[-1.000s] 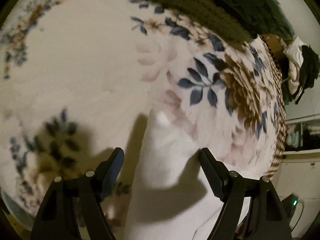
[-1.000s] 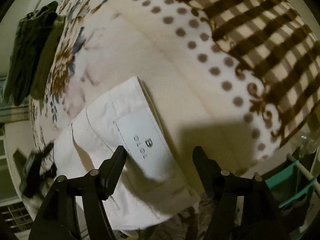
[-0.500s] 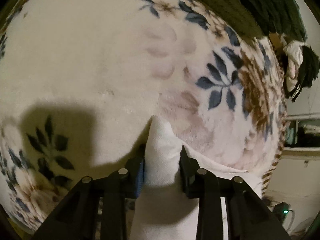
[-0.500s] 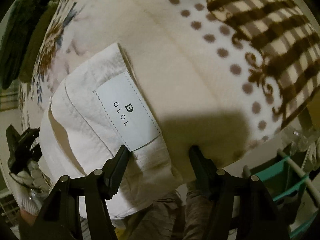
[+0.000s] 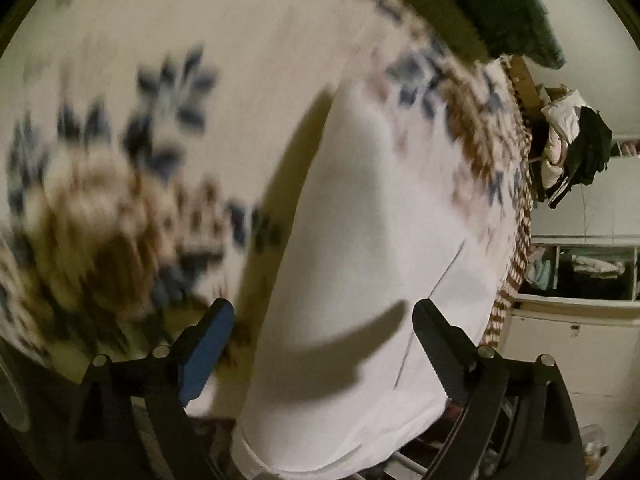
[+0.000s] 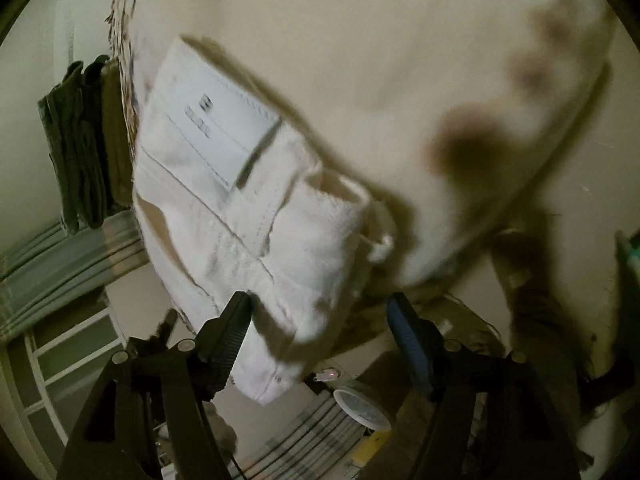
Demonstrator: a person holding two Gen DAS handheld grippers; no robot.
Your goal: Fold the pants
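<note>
White pants [image 5: 360, 248] lie folded on a cream floral blanket [image 5: 160, 80], with one end hanging over the bed's near edge. My left gripper [image 5: 324, 332] is open above them, its fingers spread either side of the cloth and holding nothing. In the right wrist view the pants [image 6: 240, 208] show their waistband and a grey brand patch [image 6: 212, 128], with a turned-over corner at the bed edge. My right gripper [image 6: 320, 320] is open just in front of that corner, apart from it. Both views are motion-blurred.
Dark green cloth [image 5: 500, 4] lies at the blanket's far side. Clothes [image 5: 576, 152] hang at the right above white shelving [image 5: 580, 276]. Green garments [image 6: 80, 140] hang left of the bed. A roll of tape [image 6: 360, 404] and white rails [image 6: 60, 360] lie below.
My left gripper has let go of the pant end, opened and pulled back. My right gripper has opened wider and drawn back from the waistband. The pants now lie folded shorter.
</note>
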